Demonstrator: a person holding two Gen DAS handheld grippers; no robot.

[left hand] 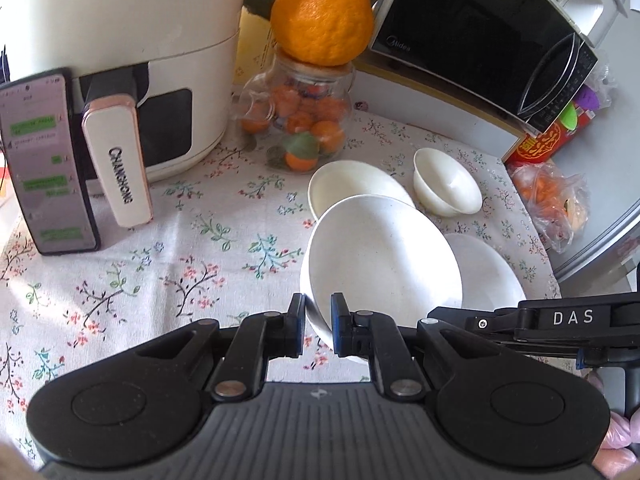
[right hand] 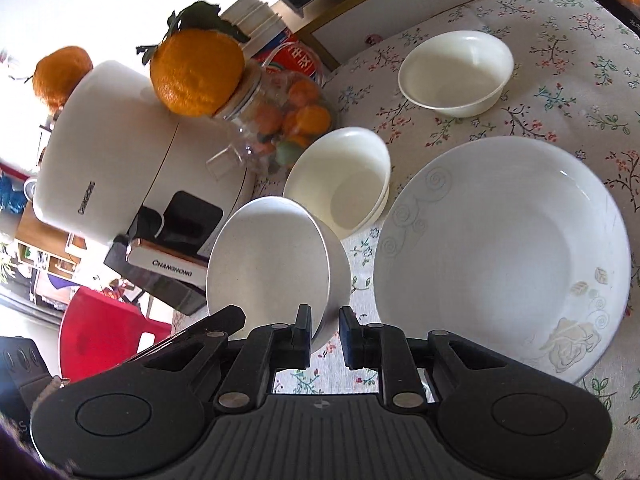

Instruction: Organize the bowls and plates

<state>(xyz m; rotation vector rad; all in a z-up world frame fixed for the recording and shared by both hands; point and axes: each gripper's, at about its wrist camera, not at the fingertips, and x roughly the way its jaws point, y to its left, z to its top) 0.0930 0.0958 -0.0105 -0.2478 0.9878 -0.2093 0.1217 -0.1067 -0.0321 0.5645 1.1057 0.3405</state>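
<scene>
White ceramic fills the left wrist view: the left tool (left hand: 318, 320) is clamped on the near rim of a tilted bowl (left hand: 384, 252), one pad inside, one outside. The bowl hangs lifted, its mouth facing the camera, above the floral surface (left hand: 160, 272). Behind it sits the stacked bowl (left hand: 352, 184), a small bowl (left hand: 446, 186) further right, and the plate (left hand: 492, 272) partly hidden beside it. The step in hand, I judge, is nesting the held bowl into the stack; level it first, centre it over the stack's mouth, and lower slowly so rims do not knock.

From the right wrist view, the right tool (right hand: 325, 330) has its pads slightly apart, straddling the bowl's edge (right hand: 272, 256); whether they touch it is hard to tell. The plate (right hand: 500, 256) lies just right, bare. Keep this tool clear of the left tool's path, and mind the glass jar (right hand: 276, 124) close behind the stack.
</scene>
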